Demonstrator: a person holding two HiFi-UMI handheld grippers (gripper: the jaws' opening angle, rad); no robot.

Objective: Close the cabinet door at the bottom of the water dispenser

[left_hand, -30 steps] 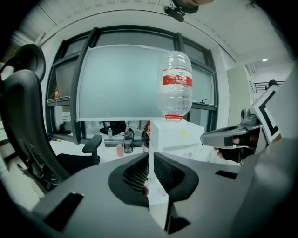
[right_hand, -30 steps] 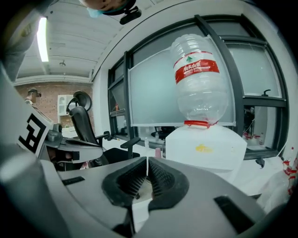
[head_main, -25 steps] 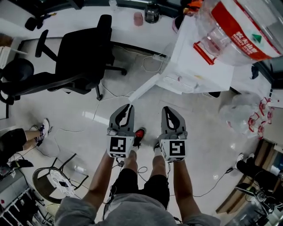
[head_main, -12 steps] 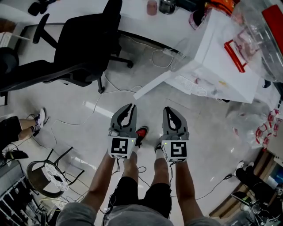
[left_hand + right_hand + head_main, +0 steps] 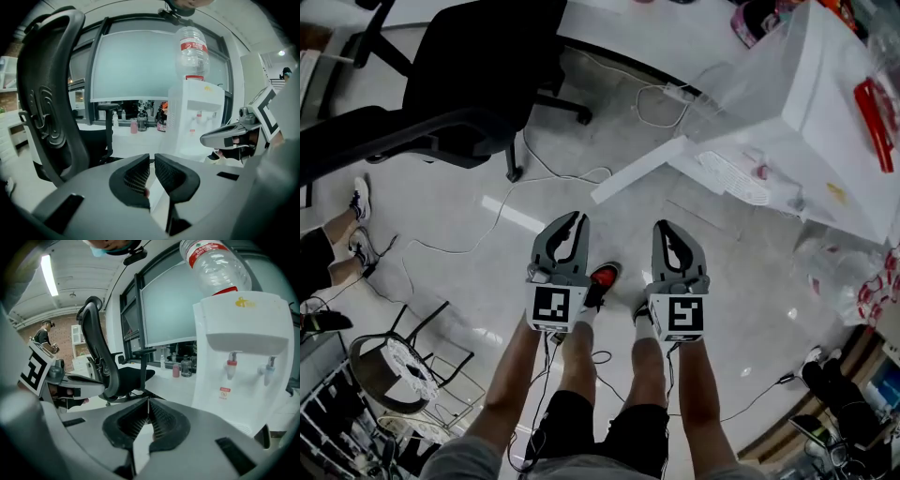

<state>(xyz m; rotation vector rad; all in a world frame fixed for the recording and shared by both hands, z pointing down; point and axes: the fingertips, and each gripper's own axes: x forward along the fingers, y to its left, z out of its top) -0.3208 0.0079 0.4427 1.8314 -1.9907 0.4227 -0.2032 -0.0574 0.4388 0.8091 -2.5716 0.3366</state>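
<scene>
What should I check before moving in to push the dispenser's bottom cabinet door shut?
1. White cabinet door at the base of the white water dispenser stands swung open and in view: ok.
2. Left gripper shut, nothing between its jaws: ok.
3. Right gripper shut, nothing between its jaws: ok.
4. Either gripper at the door: not ok, both hang apart from it, nearer the person.
5. Black office chair clear of the door: ok, it stands off to the left.
6. Thin white cable on the floor clear of the door's swing: cannot tell.
</scene>
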